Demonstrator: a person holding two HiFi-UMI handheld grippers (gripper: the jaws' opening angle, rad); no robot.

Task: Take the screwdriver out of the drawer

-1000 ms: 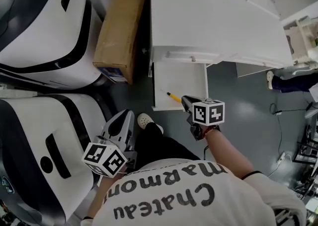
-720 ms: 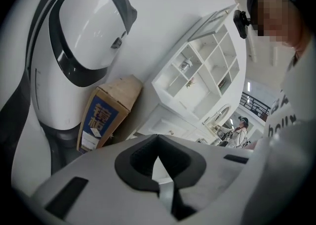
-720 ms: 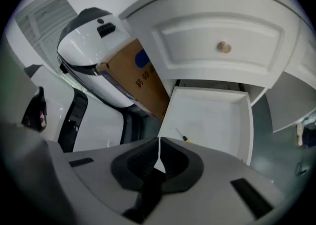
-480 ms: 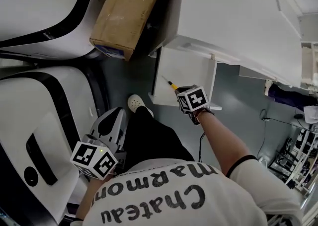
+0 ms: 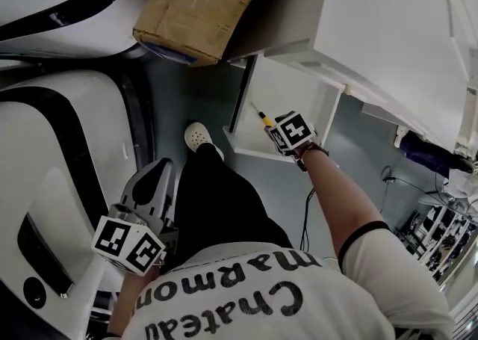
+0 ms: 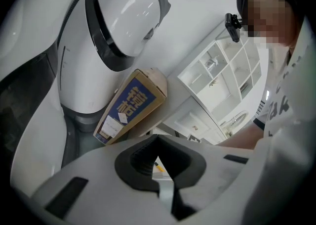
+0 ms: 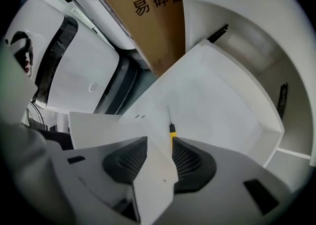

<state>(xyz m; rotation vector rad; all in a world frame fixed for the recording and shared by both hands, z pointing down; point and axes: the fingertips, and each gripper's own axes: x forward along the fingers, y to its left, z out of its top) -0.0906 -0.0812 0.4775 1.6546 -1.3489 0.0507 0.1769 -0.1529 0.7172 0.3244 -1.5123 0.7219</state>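
Note:
The white drawer [image 5: 299, 84] stands pulled out from the white cabinet [image 5: 388, 39]. Near its front wall lies the screwdriver [image 5: 261, 116], yellow-handled with a thin shaft. My right gripper [image 5: 280, 125] points steeply down into the drawer, right at the handle. Its jaws have just been opening. In the right gripper view this gripper [image 7: 160, 142] is open, with the drawer's front wall and the yellow handle [image 7: 172, 131] showing between the pads. My left gripper [image 5: 154, 175] hangs low beside the person's leg, shut and empty; in its own view [image 6: 158, 142] the drawer shows through the pads.
A brown cardboard box [image 5: 202, 2] leans against the cabinet's left side. Large white and black machine shells [image 5: 60, 152] fill the left. The person's white shoe [image 5: 200, 137] stands on the grey floor before the drawer. A cable [image 5: 306, 211] runs across the floor at right.
The right gripper has sunk into the drawer until it sits over the screwdriver's handle. The left gripper has dropped lower at the left. The head camera has tipped closer to the drawer.

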